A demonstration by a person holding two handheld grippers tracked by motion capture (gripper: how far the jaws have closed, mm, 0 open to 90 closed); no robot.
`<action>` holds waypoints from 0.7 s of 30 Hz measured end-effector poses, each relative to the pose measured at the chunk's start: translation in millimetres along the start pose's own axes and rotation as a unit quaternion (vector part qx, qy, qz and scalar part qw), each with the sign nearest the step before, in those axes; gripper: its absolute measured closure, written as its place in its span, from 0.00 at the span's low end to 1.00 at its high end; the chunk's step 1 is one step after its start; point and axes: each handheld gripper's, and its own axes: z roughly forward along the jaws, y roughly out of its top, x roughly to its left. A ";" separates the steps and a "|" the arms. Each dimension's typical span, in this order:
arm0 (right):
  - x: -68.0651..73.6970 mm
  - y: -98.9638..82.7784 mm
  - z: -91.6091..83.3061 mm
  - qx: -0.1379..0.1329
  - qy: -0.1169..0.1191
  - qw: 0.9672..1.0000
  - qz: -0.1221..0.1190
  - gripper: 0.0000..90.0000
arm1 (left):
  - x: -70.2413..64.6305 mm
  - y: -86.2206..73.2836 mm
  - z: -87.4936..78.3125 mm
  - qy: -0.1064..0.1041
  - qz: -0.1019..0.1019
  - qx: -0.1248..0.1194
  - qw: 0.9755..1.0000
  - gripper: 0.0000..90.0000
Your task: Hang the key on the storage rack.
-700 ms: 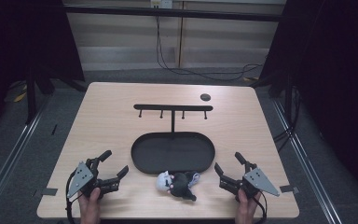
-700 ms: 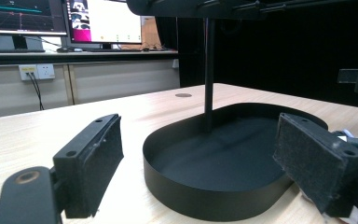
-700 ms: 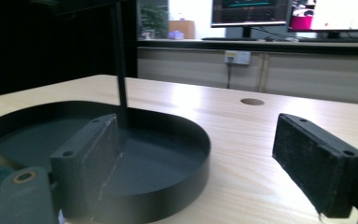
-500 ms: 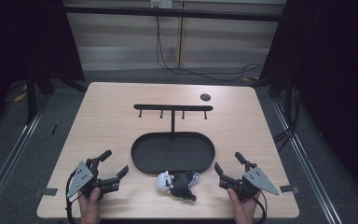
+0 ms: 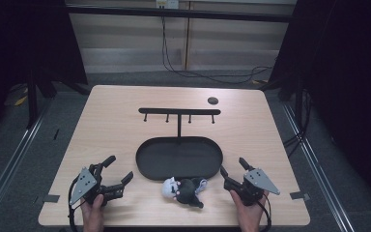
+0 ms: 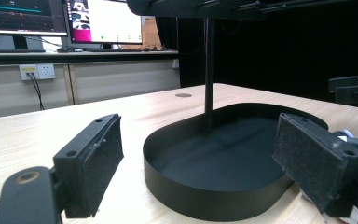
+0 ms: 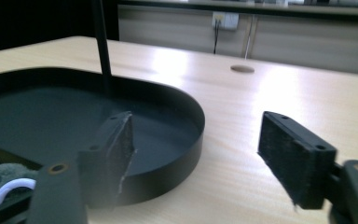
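Nothing moved since earlier, left claw (image 5: 117,172) and right claw (image 5: 232,169) both agape, plush toy (image 5: 183,190) details unclear

The right tool (image 5: 233,172) has edged slightly back toward the table's near edge

Plush toy (image 7: 0,179) cut off at frame edge, details unclear

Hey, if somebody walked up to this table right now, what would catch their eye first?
Probably the black oval metal tray at the table's centre, with a thin post rising to a black hook bar. Just in front of it lies a small dark-green and white plush toy. An open left hand-held gripper and an open right hand-held gripper sit either side of the toy.
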 end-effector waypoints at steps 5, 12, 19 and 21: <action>0.6 4.4 2.3 0.044 0.030 0.999 0.001 0.28 | 0.0 -0.1 0.1 0.000 0.000 -0.001 1.000 0.17; 0.7 17.9 2.6 0.086 0.063 0.994 -0.016 0.30 | 0.2 0.0 0.2 -0.002 0.002 -0.001 1.000 0.17; -0.9 32.2 2.6 0.108 0.109 0.988 -0.032 0.32 | 0.3 0.0 0.2 -0.002 0.002 -0.001 1.000 0.17; 1.4 38.1 3.1 0.115 0.130 0.984 -0.040 0.43 | 0.2 0.0 0.2 -0.002 0.001 -0.001 1.000 0.17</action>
